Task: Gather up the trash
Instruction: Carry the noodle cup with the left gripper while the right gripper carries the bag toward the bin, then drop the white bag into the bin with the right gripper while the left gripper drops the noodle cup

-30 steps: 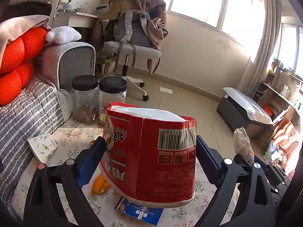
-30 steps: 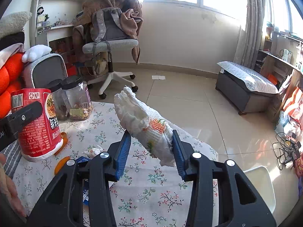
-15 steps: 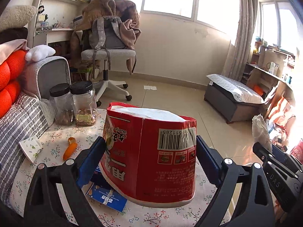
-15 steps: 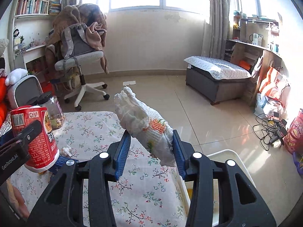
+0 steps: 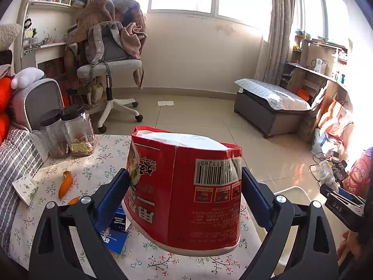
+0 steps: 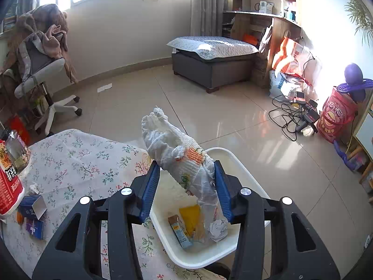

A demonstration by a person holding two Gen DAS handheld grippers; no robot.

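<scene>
My left gripper (image 5: 184, 198) is shut on a red instant noodle cup (image 5: 186, 191) and holds it above the floral table; the cup also shows at the left edge of the right wrist view (image 6: 8, 184). My right gripper (image 6: 186, 184) is shut on a crumpled white plastic wrapper (image 6: 177, 156) and holds it over a white bin (image 6: 235, 165) beside the table. The bin holds a yellow wrapper (image 6: 190, 217), a small packet (image 6: 180, 231) and a paper ball (image 6: 218, 229).
On the floral tablecloth (image 6: 81, 161) lie blue cartons (image 6: 31, 207), orange peels (image 5: 65, 183), a folded napkin (image 5: 24, 187) and two black-lidded jars (image 5: 78, 133). A grey sofa (image 5: 16, 149) is at left. An office chair (image 5: 109, 70), ottoman (image 6: 212, 56) and cables (image 6: 291, 114) stand on the floor.
Both grippers have swung to the right with their loads. The right gripper now hangs over the white bin, whose contents have come into view.
</scene>
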